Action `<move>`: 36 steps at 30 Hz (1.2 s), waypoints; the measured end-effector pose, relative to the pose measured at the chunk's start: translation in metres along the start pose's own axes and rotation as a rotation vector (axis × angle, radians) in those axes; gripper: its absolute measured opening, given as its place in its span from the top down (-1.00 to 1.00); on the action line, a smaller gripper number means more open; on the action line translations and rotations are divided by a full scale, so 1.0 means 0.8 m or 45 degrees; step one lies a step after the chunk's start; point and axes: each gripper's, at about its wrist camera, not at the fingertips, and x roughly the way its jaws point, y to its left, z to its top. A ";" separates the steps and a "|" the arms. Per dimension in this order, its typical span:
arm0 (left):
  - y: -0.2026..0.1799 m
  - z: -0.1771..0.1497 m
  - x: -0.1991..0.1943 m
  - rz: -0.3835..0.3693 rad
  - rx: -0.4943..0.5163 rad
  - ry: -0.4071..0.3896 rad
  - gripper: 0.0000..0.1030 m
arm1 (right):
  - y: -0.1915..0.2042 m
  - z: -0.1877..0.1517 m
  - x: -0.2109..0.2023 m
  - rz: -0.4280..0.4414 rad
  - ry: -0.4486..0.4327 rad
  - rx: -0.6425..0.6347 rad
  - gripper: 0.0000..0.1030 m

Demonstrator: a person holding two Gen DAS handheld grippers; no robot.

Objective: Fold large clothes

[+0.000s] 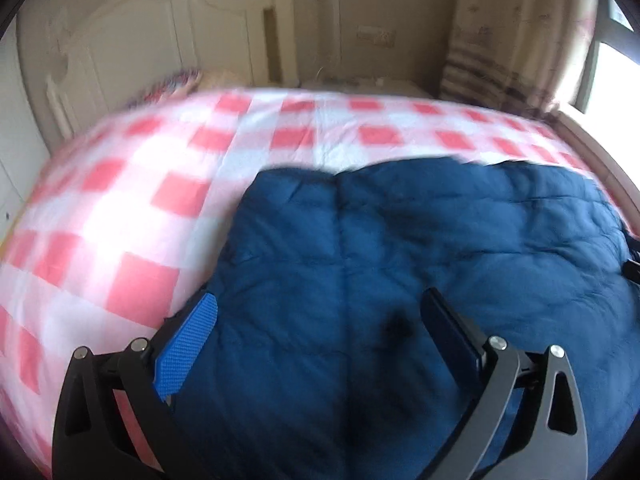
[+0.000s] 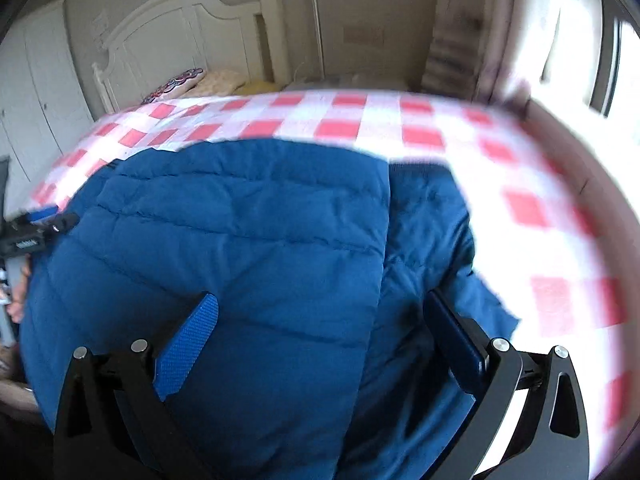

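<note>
Blue quilted jacket (image 1: 400, 260) spread on bed with red-and-white checked cover (image 1: 120, 208); in left wrist view, garment fills frame from centre to 5 o'clock, checked cover from 8 to 12 o'clock. In right wrist view, jacket (image 2: 240, 240) occupies centre to 7 o'clock, with overlapping panel edge running from 12 toward 6 o'clock and a thinner flap at 4 o'clock.

Left gripper (image 1: 320, 344): jaws spread wide, nothing held, poised over padded fabric. Right gripper (image 2: 320, 344): jaws likewise wide apart, nothing gripped.

Handling, as judged: soft, puffy, compressible fill; probably light but bulky; smooth shell likely slippery. Springs back when folded, so press flat after each fold. Pinch at stitched seams or hem edges, not mid-panel, where padding bulges out of pads. Take hold at opposite edges, one gripper each. Both views motion-blurred; fine detail of cuffs and zip not discernible.
</note>
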 end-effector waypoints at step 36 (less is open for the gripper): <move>0.069 -0.120 -0.054 -0.050 -0.250 -0.064 -0.96 | -0.009 -0.097 -0.031 0.113 -0.161 0.039 -0.91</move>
